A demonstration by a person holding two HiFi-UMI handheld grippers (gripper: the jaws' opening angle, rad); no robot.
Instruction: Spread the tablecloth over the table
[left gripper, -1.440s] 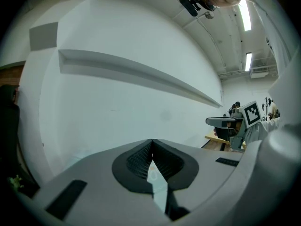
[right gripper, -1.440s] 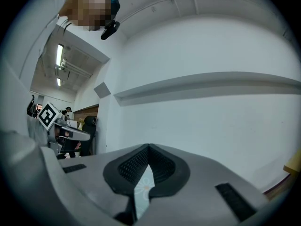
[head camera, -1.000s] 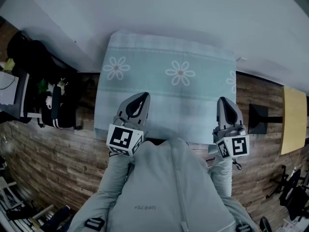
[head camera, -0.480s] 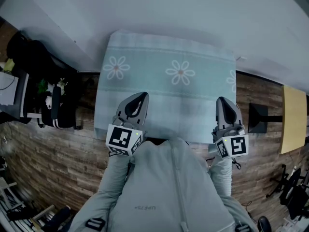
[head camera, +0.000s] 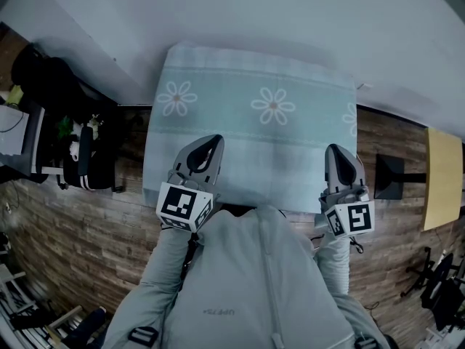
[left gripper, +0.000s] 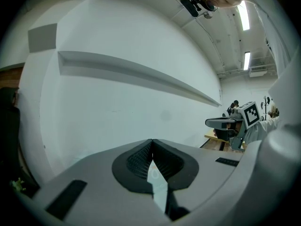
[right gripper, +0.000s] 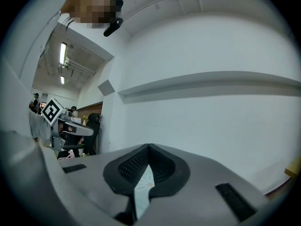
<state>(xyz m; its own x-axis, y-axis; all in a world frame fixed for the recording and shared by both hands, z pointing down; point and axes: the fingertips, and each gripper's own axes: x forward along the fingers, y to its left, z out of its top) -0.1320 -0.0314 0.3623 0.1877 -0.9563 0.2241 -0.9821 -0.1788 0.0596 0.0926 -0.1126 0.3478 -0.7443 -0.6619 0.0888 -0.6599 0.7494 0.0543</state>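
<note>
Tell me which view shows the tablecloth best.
The head view: the pale green daisy-print tablecloth shows nearly whole there. In the left and right gripper views only a thin sliver of it shows, pinched between closed jaws.

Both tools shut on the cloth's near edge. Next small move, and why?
Probably lower both tools together to lay the near edge down: the left tool and right tool each pinch the tablecloth, which looks spread flat toward the wall.

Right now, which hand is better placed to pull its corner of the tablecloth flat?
Right, probably. Both are shut on the tablecloth, but the right tongs sit close to its right side, while the left tongs grip well in from its left side.
</note>
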